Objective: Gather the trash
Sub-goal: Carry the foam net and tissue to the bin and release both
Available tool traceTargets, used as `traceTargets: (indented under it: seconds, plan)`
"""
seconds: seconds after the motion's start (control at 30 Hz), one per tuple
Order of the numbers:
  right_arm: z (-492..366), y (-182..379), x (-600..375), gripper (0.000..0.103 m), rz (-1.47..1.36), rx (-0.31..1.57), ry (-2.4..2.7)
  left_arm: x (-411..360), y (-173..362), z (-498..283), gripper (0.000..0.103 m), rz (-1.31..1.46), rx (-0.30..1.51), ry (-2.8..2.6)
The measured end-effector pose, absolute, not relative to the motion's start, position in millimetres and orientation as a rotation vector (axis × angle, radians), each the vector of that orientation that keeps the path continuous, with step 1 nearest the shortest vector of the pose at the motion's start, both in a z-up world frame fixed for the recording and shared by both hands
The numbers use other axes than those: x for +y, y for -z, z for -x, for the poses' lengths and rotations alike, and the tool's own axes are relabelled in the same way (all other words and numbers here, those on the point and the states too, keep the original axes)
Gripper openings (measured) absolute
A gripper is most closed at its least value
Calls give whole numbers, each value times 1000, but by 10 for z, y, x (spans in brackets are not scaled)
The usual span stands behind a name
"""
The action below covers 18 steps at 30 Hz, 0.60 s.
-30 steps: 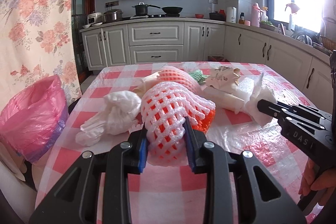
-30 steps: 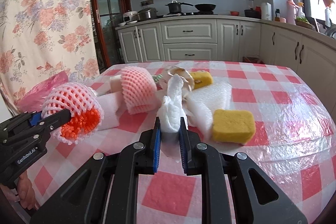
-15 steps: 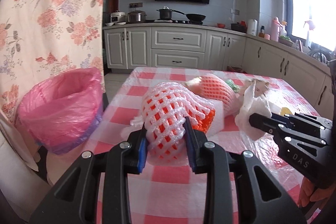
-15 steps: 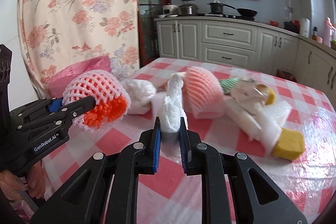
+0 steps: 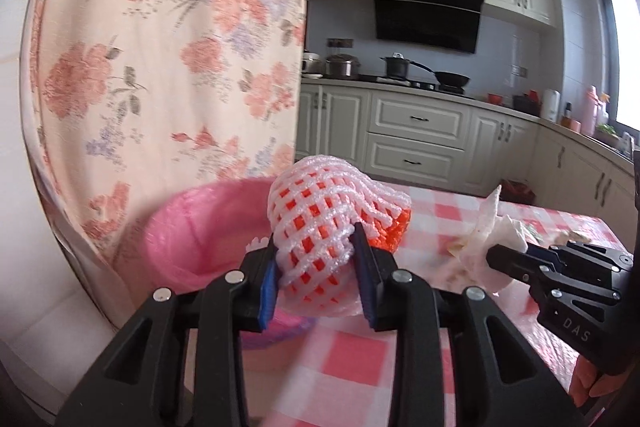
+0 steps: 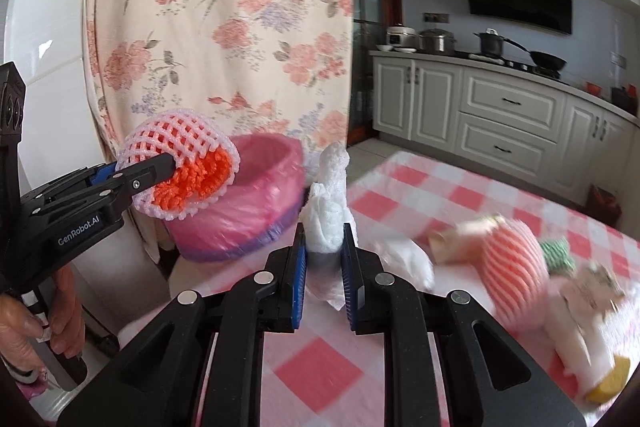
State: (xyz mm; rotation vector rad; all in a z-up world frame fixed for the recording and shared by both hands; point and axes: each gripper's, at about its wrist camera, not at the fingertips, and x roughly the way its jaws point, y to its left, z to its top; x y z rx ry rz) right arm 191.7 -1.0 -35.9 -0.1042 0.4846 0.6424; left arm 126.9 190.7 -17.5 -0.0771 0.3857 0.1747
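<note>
My left gripper holds a white foam fruit net with an orange mesh bundle inside. Its jaws are opening slightly, and the pads still press the net. The net hangs at the near rim of the pink-lined trash bin beside the table. In the right wrist view the same net and left gripper sit at the left, in front of the bin. My right gripper is shut on a crumpled white tissue above the table's left edge.
On the red-checked tablecloth lie a white bag, a striped pink foam sleeve, a green net and a yellow sponge. A floral curtain hangs behind the bin. A person's hand grips the left handle.
Both grippers have swung left and risen, carrying the foam net and the tissue from the middle of the table to its left edge. The bin now sits close ahead.
</note>
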Motion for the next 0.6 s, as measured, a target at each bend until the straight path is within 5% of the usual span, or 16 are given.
traceTargets:
  seconds: [0.43,0.53,0.6]
  plan:
    - [-2635,93,1122,18,124,453,-805,2926,143,-1925,37,127,411,-309]
    - [-2774,125,1256,22,125,460,-813,3045,185,-2049,43,132,421,-314]
    - [-2874,174,1323,34,118,475,-821,3101,210,-2090,59,138,420,-331]
